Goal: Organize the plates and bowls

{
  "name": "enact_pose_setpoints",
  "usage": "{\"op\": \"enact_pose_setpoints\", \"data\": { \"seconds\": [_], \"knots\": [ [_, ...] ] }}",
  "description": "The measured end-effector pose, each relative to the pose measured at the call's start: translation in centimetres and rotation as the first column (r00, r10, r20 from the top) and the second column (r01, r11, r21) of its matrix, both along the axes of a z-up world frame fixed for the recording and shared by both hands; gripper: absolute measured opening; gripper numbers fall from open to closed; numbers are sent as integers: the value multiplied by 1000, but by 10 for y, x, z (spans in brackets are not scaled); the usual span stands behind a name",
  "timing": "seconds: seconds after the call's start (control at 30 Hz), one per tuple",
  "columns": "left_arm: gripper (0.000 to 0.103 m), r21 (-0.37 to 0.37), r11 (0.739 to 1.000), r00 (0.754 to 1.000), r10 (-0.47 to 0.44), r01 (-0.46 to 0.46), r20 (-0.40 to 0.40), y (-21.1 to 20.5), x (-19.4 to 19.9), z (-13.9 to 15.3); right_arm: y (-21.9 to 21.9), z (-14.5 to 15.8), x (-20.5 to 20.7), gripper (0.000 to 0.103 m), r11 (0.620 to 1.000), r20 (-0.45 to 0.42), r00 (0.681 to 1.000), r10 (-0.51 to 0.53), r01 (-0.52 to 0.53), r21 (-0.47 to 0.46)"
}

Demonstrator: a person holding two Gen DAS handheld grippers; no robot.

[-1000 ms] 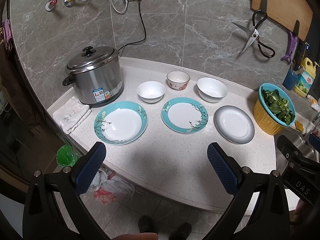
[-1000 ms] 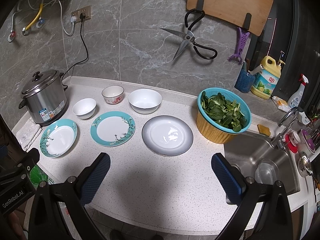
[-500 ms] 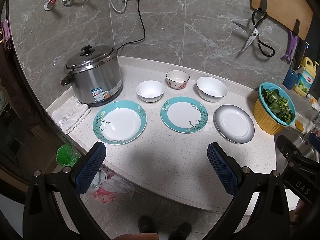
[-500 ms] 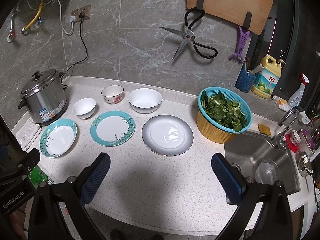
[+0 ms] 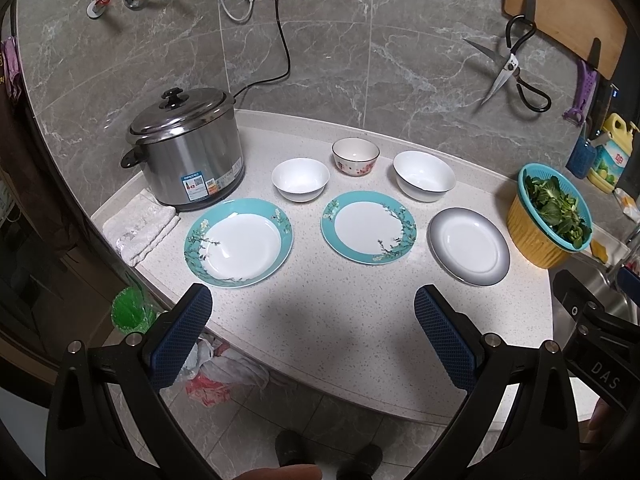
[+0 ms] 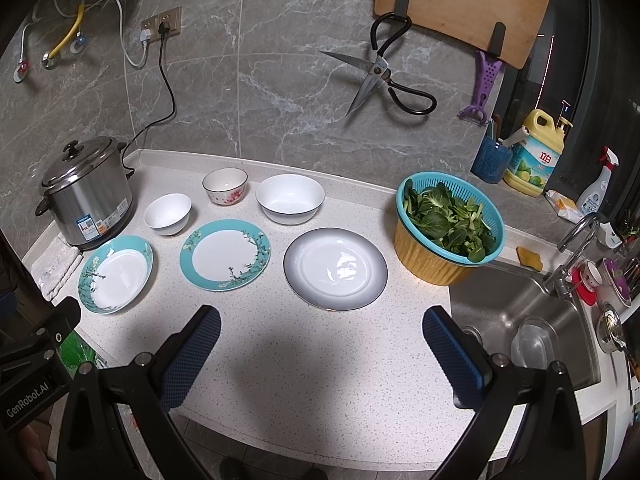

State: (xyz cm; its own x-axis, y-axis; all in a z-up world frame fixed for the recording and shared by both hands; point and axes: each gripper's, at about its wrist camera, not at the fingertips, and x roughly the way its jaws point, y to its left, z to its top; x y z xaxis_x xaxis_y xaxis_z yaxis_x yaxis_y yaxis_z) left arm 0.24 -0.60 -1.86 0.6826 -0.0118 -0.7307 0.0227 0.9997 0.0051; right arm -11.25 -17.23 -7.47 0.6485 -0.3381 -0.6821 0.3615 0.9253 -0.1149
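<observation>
Left wrist view: the left gripper point(image 5: 312, 312) hangs spread wide and empty over the speckled stone counter point(image 5: 340, 320). Beyond its blue textured pads lie a glossy teal floral deep plate point(image 5: 238, 242), a flat teal plate point(image 5: 369, 227) and a grey-rimmed plate point(image 5: 469, 245).

Right wrist view: the right gripper point(image 6: 320, 332) gapes empty too, with the grey-rimmed plate just ahead between its fingers and three round bowls point(image 6: 290, 198) behind.

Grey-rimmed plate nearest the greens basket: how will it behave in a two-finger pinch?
The grey-rimmed plate looks glazed, with glare on its face, so probably slippery. It lies flat on the countertop with a low rim, so getting a finger under it may be awkward. It looks ceramic: likely stiff, breakable if dropped.
</observation>
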Motion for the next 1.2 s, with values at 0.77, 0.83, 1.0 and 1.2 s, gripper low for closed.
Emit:
{"op": "enact_pose_setpoints", "data": {
  "seconds": [0.77,0.83,1.0,1.2],
  "knots": [
    [101,-462,877,927,-275,133,-256,-52,162,-183,-178,-141,23,90,745,-30,990,-140,125,655],
    [101,-487,861,895,-324,146,-305,-79,190,-196,-204,-156,36,89,716,-7,990,-139,106,690],
    [101,-245,939,830,-332,243,-448,-154,253,-219,-254,-188,70,89,661,51,993,-106,32,750],
    [101,-180,908,794,-418,378,-442,-211,332,-236,-284,-222,87,81,584,46,990,-133,41,811]
  ]
}}
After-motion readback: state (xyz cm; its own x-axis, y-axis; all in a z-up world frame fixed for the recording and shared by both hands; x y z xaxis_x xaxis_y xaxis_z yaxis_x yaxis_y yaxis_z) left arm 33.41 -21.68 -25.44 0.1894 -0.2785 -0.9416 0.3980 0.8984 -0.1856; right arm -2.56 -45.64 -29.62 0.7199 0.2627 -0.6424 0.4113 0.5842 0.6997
